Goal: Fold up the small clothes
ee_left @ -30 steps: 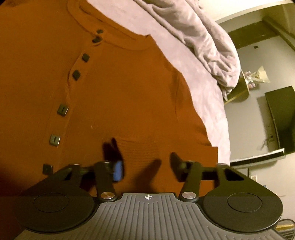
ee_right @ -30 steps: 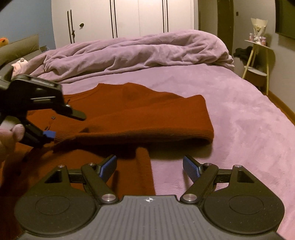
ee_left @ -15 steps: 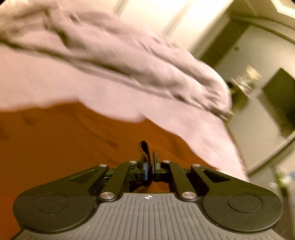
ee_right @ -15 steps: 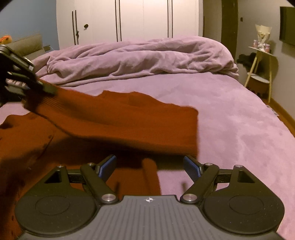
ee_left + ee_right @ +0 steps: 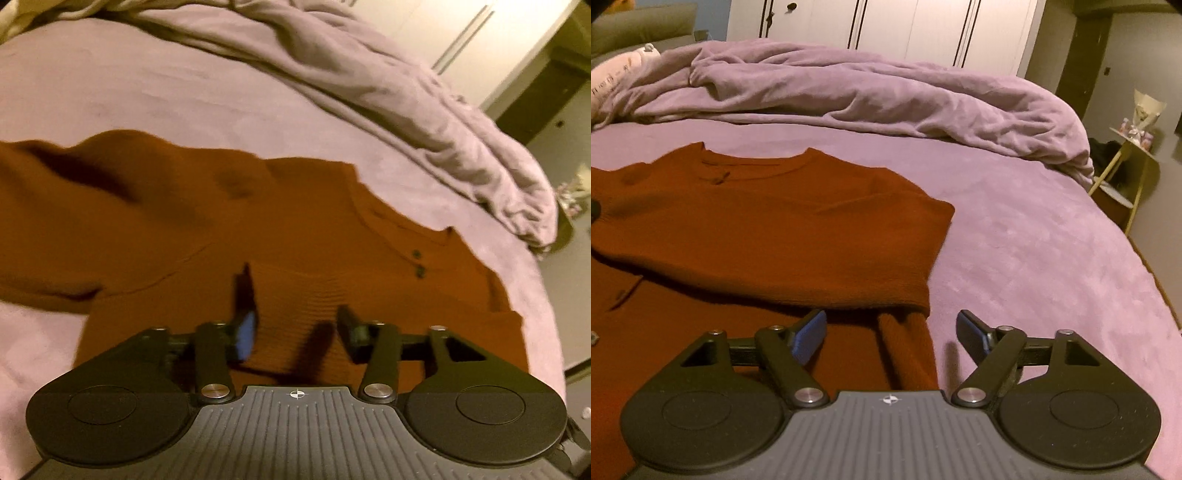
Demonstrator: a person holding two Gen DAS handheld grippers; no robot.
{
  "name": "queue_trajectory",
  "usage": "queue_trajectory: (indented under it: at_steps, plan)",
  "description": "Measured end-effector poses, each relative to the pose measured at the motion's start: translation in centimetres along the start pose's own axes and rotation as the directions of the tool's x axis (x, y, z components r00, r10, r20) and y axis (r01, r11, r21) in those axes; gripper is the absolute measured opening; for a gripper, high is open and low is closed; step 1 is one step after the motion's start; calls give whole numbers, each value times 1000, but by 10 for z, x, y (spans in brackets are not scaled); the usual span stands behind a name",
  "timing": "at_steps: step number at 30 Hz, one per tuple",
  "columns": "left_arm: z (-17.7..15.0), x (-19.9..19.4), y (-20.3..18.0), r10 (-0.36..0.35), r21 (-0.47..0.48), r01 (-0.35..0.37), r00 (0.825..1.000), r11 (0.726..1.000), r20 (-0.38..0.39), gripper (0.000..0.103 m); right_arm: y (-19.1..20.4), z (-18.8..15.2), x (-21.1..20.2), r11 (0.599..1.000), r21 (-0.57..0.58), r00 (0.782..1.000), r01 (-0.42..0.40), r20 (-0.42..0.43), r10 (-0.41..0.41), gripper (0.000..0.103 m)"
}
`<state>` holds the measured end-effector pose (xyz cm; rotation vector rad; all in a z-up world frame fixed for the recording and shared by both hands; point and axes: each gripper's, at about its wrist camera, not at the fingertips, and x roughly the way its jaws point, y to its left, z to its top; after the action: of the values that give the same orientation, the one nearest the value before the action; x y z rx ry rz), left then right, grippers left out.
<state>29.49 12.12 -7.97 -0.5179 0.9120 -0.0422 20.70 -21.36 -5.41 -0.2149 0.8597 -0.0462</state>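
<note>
From your left wrist view, your left hand-held gripper (image 5: 297, 326) is spread wide and holds nothing, hovering over the ribbed cuff of the rust-orange sweater (image 5: 295, 221). The sweater lies on the purple bed (image 5: 147, 92), its buttons (image 5: 417, 262) showing near the neckline, with a rumpled blanket (image 5: 406, 92) behind.

From your right wrist view, your right hand-held gripper (image 5: 891, 332) is also spread and empty, low over the sweater's (image 5: 757, 229) edge, where a sleeve lies folded across the body. A small side table (image 5: 1126, 173) stands beside the bed (image 5: 1052, 240).
</note>
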Motion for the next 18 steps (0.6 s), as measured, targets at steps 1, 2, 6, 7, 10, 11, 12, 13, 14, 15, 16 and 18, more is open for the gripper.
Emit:
queue_trajectory:
  at_steps: [1, 2, 6, 7, 10, 11, 12, 13, 14, 15, 16, 18]
  plan:
    - [2, 4, -3, -10, 11, 10, 1000, 1000, -8, 52, -1, 0, 1, 1000, 2, 1000, 9, 6, -9, 68]
    - [4, 8, -8, -10, 24, 10, 1000, 1000, -10, 49, -1, 0, 2, 1000, 1, 1000, 14, 9, -14, 64]
    - [7, 20, -20, 41, 87, -39, 999, 995, -18, 6, 1, 2, 10, 1000, 4, 1000, 13, -2, -13, 44]
    - [8, 17, -21, 41, 95, -40, 999, 995, -6, 6, 3, 3, 12, 1000, -9, 1000, 14, 2, -14, 41]
    - [17, 3, -30, 30, 133, -39, 997, 990, 71, 6, 9, 5, 14, 998, -46, 999, 42, 16, -41, 37]
    - [21, -2, -34, 20, 140, -33, 995, 990, 96, 6, 9, 6, 15, 998, -42, 999, 43, 14, -43, 37]
    - [25, -8, -37, 10, 147, -27, 993, 989, 120, 6, 9, 7, 17, 998, -35, 999, 44, 13, -44, 37]
    - [29, -13, -41, 0, 156, -22, 990, 987, 144, 6, 10, 8, 17, 998, -34, 999, 47, 12, -47, 37]
    - [34, -18, -44, -1, 165, -27, 986, 986, 168, 6, 11, 8, 18, 998, -37, 999, 52, 14, -52, 37]
    - [37, -22, -47, 2, 171, -35, 982, 985, 190, 6, 12, 9, 18, 997, -40, 998, 62, 18, -61, 37]
    - [41, -27, -49, 3, 180, -42, 977, 983, 214, 6, 14, 10, 18, 997, -47, 998, 66, 22, -65, 37]
    - [49, -35, -52, 13, 187, -62, 967, 980, 255, 6, 18, 13, 18, 996, -58, 997, 68, 33, -66, 38]
